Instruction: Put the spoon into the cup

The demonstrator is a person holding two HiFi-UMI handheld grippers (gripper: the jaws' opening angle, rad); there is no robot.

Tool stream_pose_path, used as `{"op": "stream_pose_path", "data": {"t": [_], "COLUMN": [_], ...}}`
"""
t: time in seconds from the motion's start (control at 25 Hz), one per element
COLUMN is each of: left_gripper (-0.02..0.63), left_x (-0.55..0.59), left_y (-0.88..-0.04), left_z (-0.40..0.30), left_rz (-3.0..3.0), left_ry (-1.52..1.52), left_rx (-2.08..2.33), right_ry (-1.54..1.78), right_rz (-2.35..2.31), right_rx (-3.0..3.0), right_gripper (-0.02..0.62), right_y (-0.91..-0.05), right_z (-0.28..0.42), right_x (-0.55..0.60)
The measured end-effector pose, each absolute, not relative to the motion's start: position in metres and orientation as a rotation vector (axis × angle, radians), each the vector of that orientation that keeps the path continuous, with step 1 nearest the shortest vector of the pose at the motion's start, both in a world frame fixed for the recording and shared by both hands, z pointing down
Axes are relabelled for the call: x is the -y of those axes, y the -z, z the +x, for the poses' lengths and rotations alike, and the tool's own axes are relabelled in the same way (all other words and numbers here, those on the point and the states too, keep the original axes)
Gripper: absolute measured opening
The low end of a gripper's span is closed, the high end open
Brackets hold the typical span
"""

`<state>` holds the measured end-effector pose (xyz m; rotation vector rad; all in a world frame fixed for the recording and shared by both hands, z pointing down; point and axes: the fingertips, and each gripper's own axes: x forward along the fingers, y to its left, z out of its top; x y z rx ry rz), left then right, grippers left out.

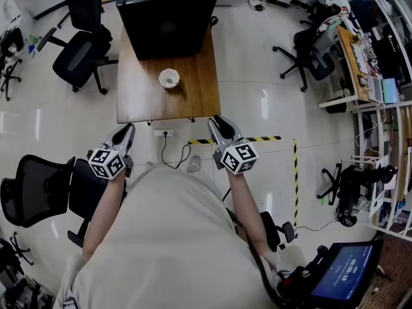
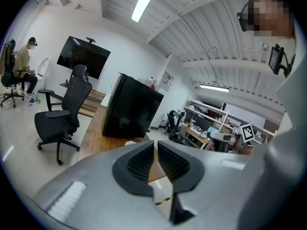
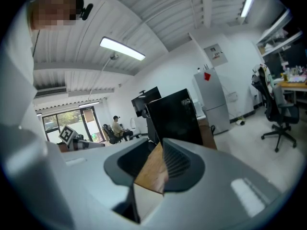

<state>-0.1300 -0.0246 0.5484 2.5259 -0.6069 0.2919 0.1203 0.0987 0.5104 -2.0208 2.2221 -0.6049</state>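
A white cup (image 1: 169, 78) stands on the wooden table (image 1: 141, 95), just in front of a big black box (image 1: 167, 15). No spoon shows in any view. My left gripper (image 1: 127, 129) hovers short of the table's near edge at the left, its jaws a narrow gap apart with nothing between them (image 2: 156, 145). My right gripper (image 1: 217, 122) hangs by the table's near right corner, jaws also apart and empty (image 3: 160, 147). Through both gaps I see only the wood of the table. A sliver of the cup (image 2: 130, 143) peeks over the left jaw.
Black office chairs (image 1: 80, 56) stand left of the table and another (image 1: 35, 188) beside the person. A power strip (image 1: 164, 133) and cable lie on the floor under the table edge. Yellow-black tape (image 1: 257, 139) marks the floor at the right. Desks and shelves (image 1: 376, 76) line the right.
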Motion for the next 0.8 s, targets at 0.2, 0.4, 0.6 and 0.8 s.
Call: {"op": "stream_pose_path", "data": {"t": [0.2,0.4,0.6,0.8], "left_gripper": [0.006,0.012,0.012,0.012], "left_x": [0.017,0.012,0.011,0.011], "left_y": [-0.549,-0.549,-0.549,-0.551], "left_z": [-0.124,-0.12,-0.124,-0.124], "left_rz": [2.528,2.532,2.524,2.517], "left_ry": [-0.298,-0.305,-0.311,-0.314], "left_rx": [0.591,0.58,0.582,0.58], "right_ry": [0.618,0.61,0.621,0.623], "right_rz": [-2.014,-2.051,-2.068,-2.068], "right_rx": [-2.231,-2.257,-2.26,-2.274], "right_gripper": [0.091,0.061,0.046,0.046], "right_y": [-0.514,-0.52,-0.524,-0.526], "right_z": [0.117,0.114,0.11,0.108], "right_x": [-0.1,-0.104,-0.104,-0.103]}}
